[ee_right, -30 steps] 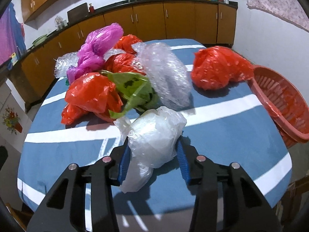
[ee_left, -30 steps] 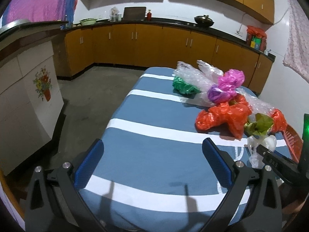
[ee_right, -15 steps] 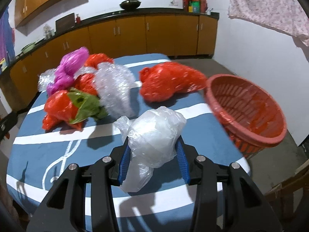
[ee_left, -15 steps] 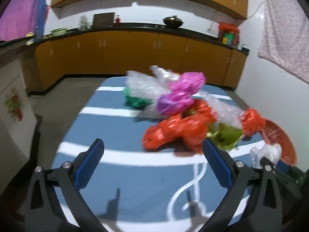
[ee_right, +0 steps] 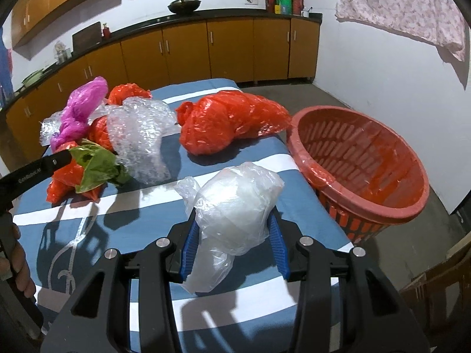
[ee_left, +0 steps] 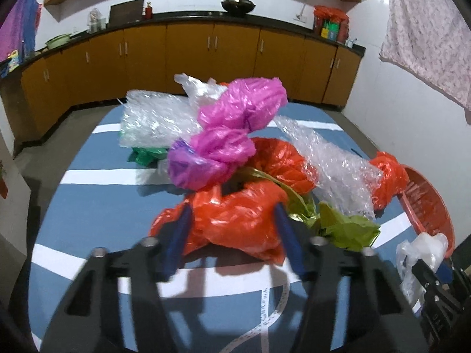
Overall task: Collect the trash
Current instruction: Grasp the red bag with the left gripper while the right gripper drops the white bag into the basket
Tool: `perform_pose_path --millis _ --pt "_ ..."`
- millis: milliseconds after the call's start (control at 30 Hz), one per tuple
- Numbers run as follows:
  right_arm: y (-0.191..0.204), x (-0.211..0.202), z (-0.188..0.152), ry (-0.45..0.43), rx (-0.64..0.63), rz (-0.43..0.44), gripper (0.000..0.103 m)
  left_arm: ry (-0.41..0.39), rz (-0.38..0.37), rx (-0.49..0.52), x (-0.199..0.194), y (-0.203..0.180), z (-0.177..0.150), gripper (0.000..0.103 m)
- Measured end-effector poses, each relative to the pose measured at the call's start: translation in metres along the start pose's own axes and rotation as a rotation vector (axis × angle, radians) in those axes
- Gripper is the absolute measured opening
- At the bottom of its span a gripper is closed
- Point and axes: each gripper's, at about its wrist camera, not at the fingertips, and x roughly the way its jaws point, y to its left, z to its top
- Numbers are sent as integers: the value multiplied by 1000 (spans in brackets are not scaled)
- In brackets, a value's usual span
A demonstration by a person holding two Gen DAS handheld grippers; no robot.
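Two claws in view. Right claw [ee_right: 232, 232]: blue pads clenched on a crumpled clear plastic bag [ee_right: 235, 206], held above the near edge of the blue surface with white stripes [ee_right: 147, 220]. The bag's loose tail hangs below the pads.

Left claw [ee_left: 232, 232]: blue pads on either side of a crumpled orange-red plastic bag [ee_left: 235, 220] at the near end of the trash pile. Both pads look to be against the plastic, but motion blur hides whether it is gripped; cannot tell. That bag lies on the surface.

Just right of it, a crumpled olive-green plastic wrapper [ee_left: 344, 229]. Beyond, a twisted magenta plastic bag [ee_left: 229, 135] sits on top of the heap, with a clear bubble-wrap sheet [ee_left: 332, 170] to its right and a second bubble-wrap bundle [ee_left: 153, 120] to its left. A dark green plastic scrap [ee_left: 144, 156] shows under that bundle.

Well apart from the pile, toward the surface's right edge, a long orange-red plastic bag [ee_right: 232, 120] lies alone.

Round red slotted plastic basket [ee_right: 391, 206] stands just off the right edge of the surface, tilted toward it, with a thin plastic liner inside.

Far back: orange-brown cabinets [ee_right: 229, 50] under a dark counter, a black wok [ee_right: 184, 6] on top.
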Motion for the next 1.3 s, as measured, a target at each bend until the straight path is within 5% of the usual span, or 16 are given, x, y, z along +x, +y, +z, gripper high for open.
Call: perform_pose_path --millis 133,200,900,1300 --pt "0 1 -1 3 2 0 44 -7 -17 14 -2 0 -4 15" --pt "1 0 -1 0 0 3 44 -17 -28 19 -8 0 -6 11" --pt "16 -43 13 -106 -35 58 44 -151 -63 -19 -110 28 -13 10" --pt "-30 -60 34 -197 4 -42 44 -223 -155 24 -137 -25 15 10"
